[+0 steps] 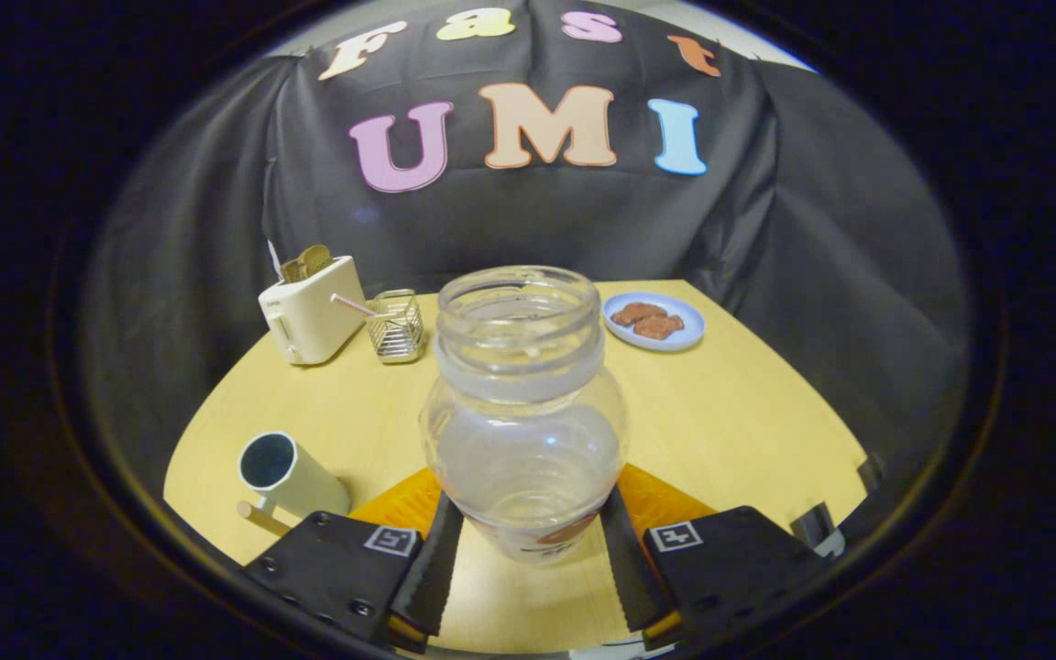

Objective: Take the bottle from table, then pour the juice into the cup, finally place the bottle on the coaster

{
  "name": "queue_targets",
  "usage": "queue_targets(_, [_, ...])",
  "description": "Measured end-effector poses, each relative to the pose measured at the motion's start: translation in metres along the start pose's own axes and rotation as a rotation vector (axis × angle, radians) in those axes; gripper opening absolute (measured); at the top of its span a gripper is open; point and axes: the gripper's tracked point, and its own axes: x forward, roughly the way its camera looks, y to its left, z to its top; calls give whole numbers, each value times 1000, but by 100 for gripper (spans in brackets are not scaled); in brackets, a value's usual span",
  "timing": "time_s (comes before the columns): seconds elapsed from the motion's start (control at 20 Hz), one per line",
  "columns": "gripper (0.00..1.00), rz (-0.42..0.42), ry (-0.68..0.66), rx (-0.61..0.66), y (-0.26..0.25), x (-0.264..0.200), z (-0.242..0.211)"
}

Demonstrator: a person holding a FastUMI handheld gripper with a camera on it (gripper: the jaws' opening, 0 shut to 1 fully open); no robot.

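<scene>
On the desk (748, 412) an orange coaster (665, 500) is seen just behind the upright, open-mouthed bottle (523, 412), which appears empty. The bottle is clasped between both fingers of the tool (528, 564), with the cup (285, 477) to its left

Wooden table (748, 403): toaster (313, 312), plate (654, 321), cup (290, 477), coaster (665, 500).
</scene>
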Motion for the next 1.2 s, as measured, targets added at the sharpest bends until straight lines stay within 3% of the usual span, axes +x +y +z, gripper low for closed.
queue_targets(0.5, [76,-92,-25,-234,34,-5,19])
queue_targets(1.2, [76,-253,-144,-846,64,11,39])
